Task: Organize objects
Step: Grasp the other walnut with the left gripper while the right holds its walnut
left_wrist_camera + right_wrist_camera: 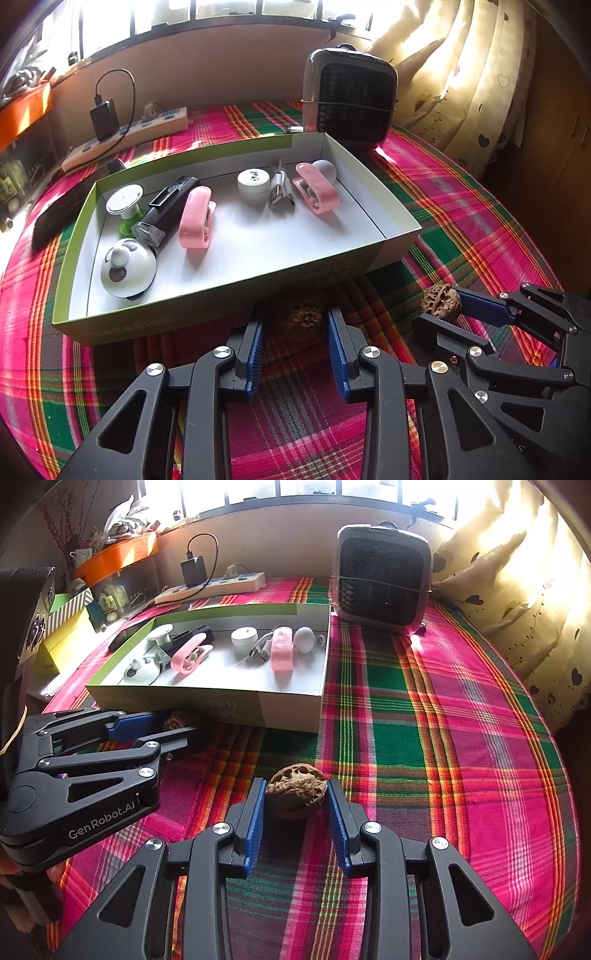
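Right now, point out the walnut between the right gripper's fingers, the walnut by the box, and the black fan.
right walnut (295, 792), right wrist view, middle of its shell.
left walnut (304, 317), left wrist view, shaded shell top.
black fan (382, 576), right wrist view, front grille.

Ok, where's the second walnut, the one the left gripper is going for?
In the left wrist view, the second walnut lies in shadow on the plaid cloth, against the box's near wall, between the left gripper's open fingers.
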